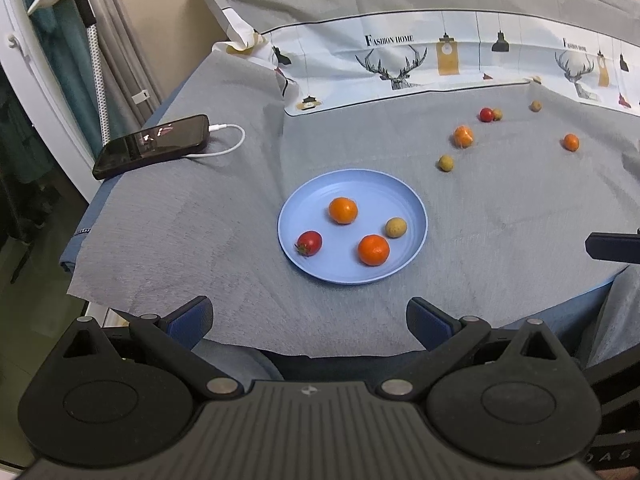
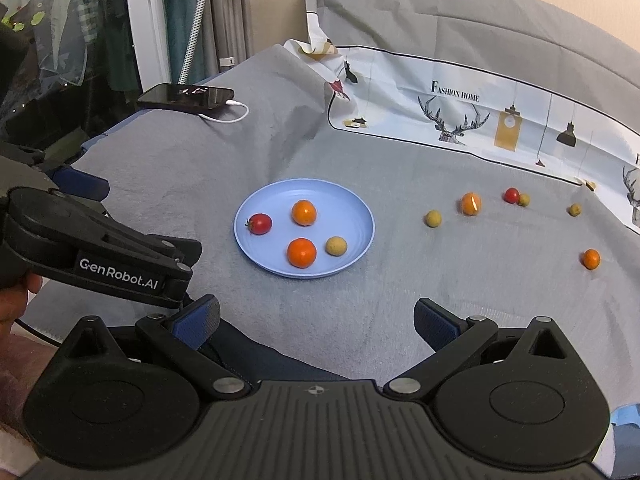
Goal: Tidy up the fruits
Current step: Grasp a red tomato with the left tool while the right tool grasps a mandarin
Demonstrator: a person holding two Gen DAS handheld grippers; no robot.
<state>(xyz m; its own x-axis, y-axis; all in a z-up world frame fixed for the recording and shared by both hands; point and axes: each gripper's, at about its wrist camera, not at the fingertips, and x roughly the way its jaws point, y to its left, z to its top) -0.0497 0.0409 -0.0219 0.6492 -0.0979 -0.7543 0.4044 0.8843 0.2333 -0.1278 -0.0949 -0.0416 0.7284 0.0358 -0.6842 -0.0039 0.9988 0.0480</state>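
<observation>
Both grippers hang over the near edge of the tabletop point(image 1: 500, 216), empty. The left gripper point(image 1: 310, 320) has its jaws spread wide, and so does the right gripper point(image 2: 316, 322). On the blue plate point(image 1: 304, 200) lie two oranges point(image 1: 343, 210), a tomato point(image 1: 309, 243) and a small tan fruit point(image 1: 396, 227). Six more fruits point(image 1: 463, 136) lie scattered on the grey cloth to the right. One tan one sits half hidden behind a red tomato point(image 1: 486, 114). A phone point(image 1: 154, 145) charges far left.
</observation>
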